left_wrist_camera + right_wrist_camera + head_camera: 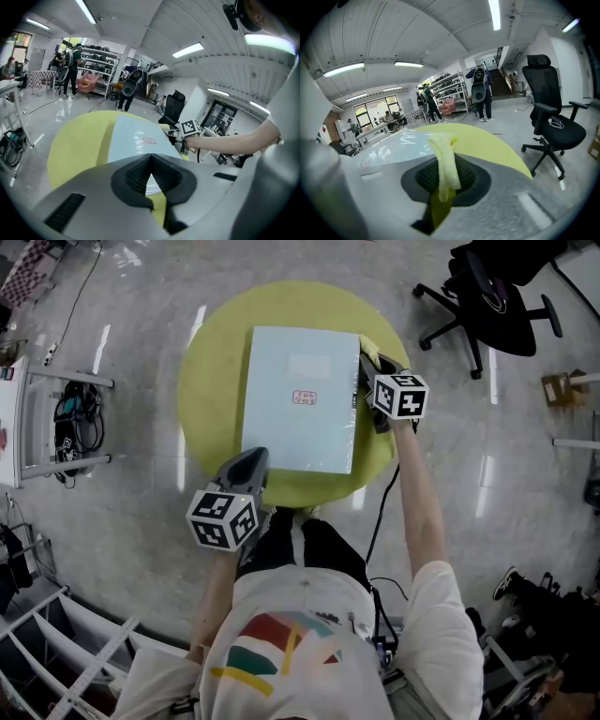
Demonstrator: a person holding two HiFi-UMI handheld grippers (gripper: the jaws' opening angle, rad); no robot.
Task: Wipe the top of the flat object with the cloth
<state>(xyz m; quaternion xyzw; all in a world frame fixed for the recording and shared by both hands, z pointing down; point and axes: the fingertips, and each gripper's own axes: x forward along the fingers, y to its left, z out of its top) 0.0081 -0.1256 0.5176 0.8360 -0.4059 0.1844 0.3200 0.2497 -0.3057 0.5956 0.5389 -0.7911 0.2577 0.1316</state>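
Lying across the round yellow table (202,399): pale flat object (302,399), top not yet wiped. Left claw (249,463) fully closed, empty, at its near edge. Right claw (367,369) clamped on yellow cloth (369,347) beside the far right corner. Next, likely: lower cloth onto top, sweep left.

counter (211,381): 1, round | flat object (302,399): 1 | cloth (369,348): 1 | grippers: 2, left gripper (253,459) and right gripper (367,371) | office chair (487,301): 1
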